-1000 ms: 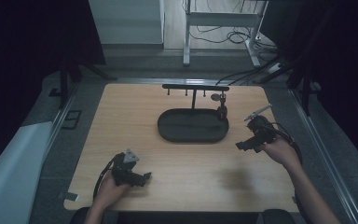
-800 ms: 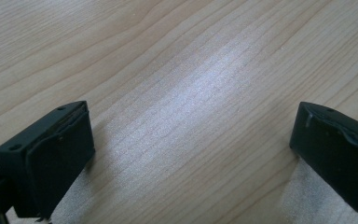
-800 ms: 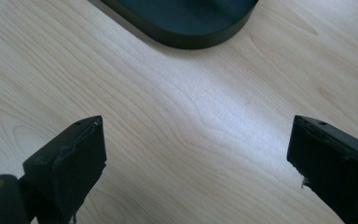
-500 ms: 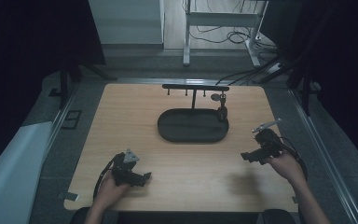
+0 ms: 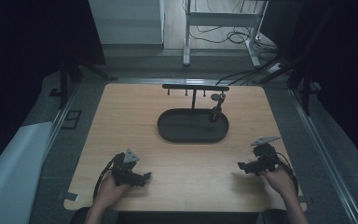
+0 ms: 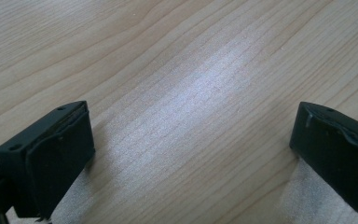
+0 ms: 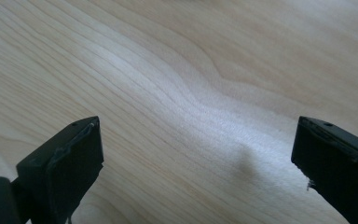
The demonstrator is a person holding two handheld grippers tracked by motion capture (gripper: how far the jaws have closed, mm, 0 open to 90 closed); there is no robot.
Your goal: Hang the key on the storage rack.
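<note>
Tray (image 5: 172,134), dark and oval, is seen lying at the middle of the wooden table (image 5: 121,116), toward its far side, in the high view. A black stand (image 5: 195,88) with a horizontal bar rises at the tray's far edge, small pegs hanging from the bar. A small dark object (image 5: 216,108) is seen under the bar's right end, its foot at the right part of the tray; what it is cannot be made out. The left gripper (image 5: 145,177) is held in a hand (image 5: 112,189) at the near left of the table, well apart from the tray, a grey plate on top of it. The right gripper (image 5: 241,166) is held in the other hand (image 5: 277,179) at the near right, also well apart from the tray, with its cable looping beside the wrist. In the left gripper view, the left gripper (image 6: 193,140) is shown with jaws spread wide, nothing but bare wood grain between them. In the right gripper view, the right gripper (image 7: 196,149) is likewise shown with jaws far apart over bare wood, with nothing held. Beyond the table, a grey floor, cables and a white frame are seen.
</note>
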